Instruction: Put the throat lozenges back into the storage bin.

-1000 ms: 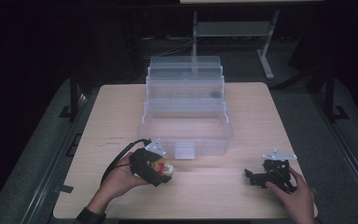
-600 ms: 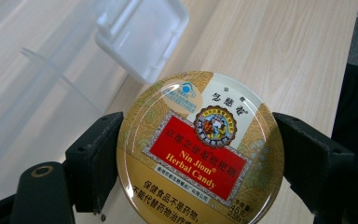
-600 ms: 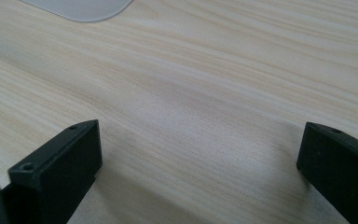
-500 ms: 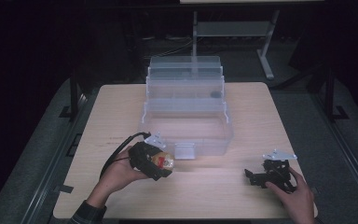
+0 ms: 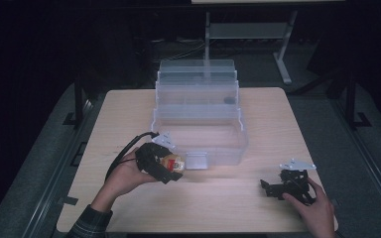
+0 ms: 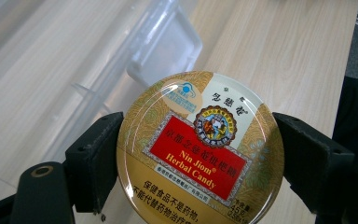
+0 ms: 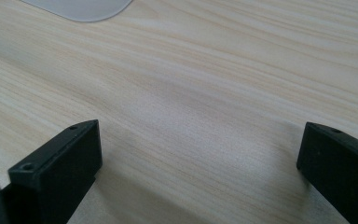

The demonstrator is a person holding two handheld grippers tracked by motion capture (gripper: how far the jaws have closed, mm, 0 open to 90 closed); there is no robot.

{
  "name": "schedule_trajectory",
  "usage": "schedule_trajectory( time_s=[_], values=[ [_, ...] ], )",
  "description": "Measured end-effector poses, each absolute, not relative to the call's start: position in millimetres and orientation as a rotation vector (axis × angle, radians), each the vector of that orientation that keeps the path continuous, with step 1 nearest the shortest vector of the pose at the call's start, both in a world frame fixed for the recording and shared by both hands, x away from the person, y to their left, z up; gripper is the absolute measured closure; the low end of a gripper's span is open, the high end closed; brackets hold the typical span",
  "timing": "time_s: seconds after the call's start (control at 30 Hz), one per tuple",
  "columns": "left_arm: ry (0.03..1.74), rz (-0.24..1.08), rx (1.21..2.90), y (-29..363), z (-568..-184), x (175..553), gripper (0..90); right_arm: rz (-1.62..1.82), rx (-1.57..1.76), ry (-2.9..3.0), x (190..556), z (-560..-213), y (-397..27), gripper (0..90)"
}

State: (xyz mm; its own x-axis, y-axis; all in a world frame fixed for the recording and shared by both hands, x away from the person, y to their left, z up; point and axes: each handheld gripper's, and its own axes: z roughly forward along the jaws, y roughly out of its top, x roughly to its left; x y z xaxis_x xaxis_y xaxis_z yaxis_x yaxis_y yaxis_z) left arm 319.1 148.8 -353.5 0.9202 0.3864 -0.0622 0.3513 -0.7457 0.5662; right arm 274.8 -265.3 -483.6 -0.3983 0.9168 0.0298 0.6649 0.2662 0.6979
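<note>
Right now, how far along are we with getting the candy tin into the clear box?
Done: the Nin Jiom Herbal Candy tin is picked up, clamped between the left gripper jaws and held above the table beside the clear tiered organizer box, near its front latch. In hand: carrying it toward the box. Left: placing and releasing it. The right gripper rests open on the table, idle.

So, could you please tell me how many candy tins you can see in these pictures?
1. The round candy tin is clamped between the jaws of the left tool, in front of the clear plastic box. The box's far compartments are hard to see into, so more may be hidden.
</note>
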Motion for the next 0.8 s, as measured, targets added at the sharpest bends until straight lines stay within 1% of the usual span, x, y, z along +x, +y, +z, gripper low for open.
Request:
schedule_trajectory(
  time_s=[0.8],
  values=[
    [0.586,0.117,2.466,152.5,-339.2,350.9,19.6,0.904,1.435,2.16,274.8,-483.6,-265.4,0.0]
  ],
)
